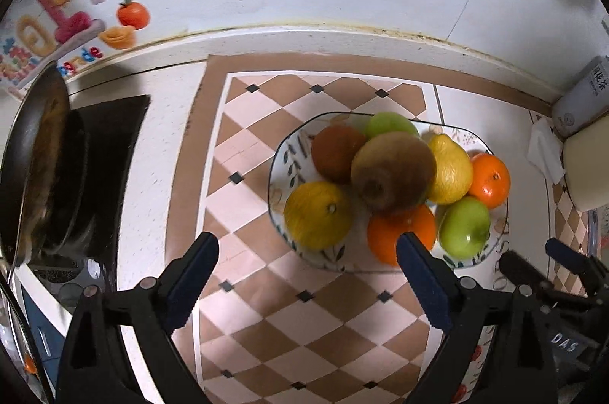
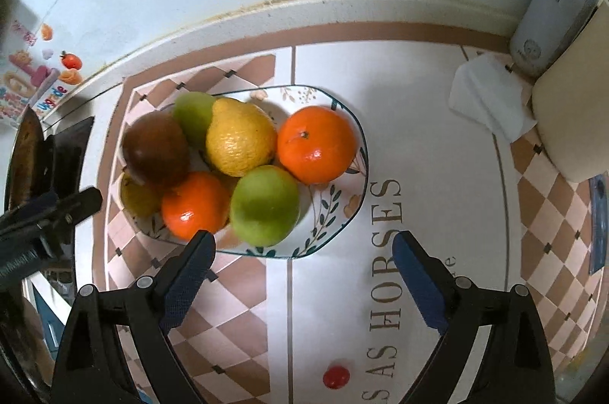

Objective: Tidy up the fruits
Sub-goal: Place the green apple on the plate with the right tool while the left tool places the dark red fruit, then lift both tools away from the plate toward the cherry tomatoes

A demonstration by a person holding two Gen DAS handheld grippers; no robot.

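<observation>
A patterned plate (image 1: 279,171) (image 2: 342,209) on the checkered mat holds a pile of fruit: a brown kiwi (image 1: 392,171) on top, a yellow lemon (image 1: 449,170) (image 2: 239,141), a yellow fruit (image 1: 318,215), oranges (image 1: 489,179) (image 2: 318,145) (image 2: 196,206), green apples (image 1: 464,227) (image 2: 264,211) and a dark reddish fruit (image 1: 335,152) (image 2: 156,149). My left gripper (image 1: 306,274) is open and empty, just in front of the plate. My right gripper (image 2: 302,274) is open and empty at the plate's near edge.
A black pan (image 1: 42,168) sits on the stove at the left. A white bottle (image 2: 552,11), a crumpled tissue (image 2: 487,95) and a cream container (image 2: 571,114) stand at the right by the wall. A small red object (image 2: 336,376) lies on the mat.
</observation>
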